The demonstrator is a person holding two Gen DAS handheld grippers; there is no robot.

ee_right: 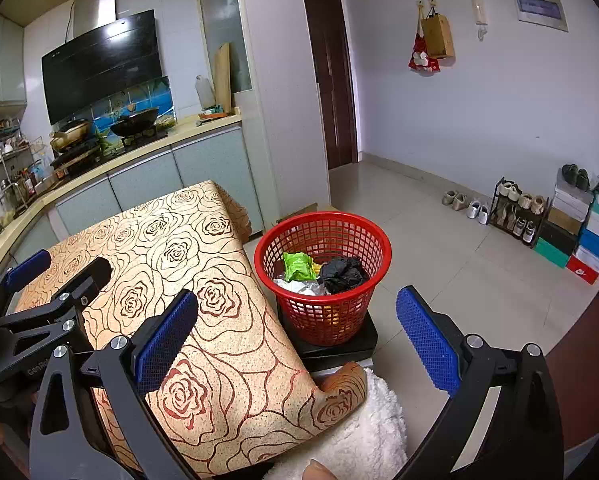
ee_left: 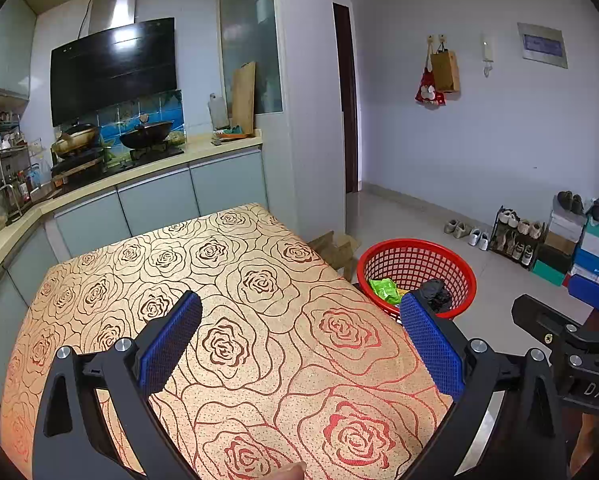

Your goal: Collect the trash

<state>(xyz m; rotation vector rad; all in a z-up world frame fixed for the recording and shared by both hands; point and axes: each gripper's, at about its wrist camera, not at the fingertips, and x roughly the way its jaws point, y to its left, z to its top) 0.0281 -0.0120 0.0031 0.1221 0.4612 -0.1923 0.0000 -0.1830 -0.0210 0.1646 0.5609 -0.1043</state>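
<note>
A red mesh basket (ee_right: 323,232) stands on a dark stool beside the table's right edge. Inside it lie a green wrapper (ee_right: 297,266), a crumpled black bag (ee_right: 341,274) and whitish plastic (ee_right: 299,287). The basket also shows in the left wrist view (ee_left: 415,248) past the table edge. My left gripper (ee_left: 299,304) is open and empty above the rose-patterned tablecloth (ee_left: 227,280). My right gripper (ee_right: 297,300) is open and empty, hovering over the table's right edge just in front of the basket. The left gripper also shows at the left of the right wrist view (ee_right: 51,276).
A kitchen counter (ee_left: 151,164) with stove and woks runs behind the table. A white fluffy cloth (ee_right: 363,432) lies below the table corner. A shoe rack (ee_right: 515,208) and stacked shoe boxes (ee_right: 579,240) stand by the right wall. A dark door (ee_right: 331,72) is beyond.
</note>
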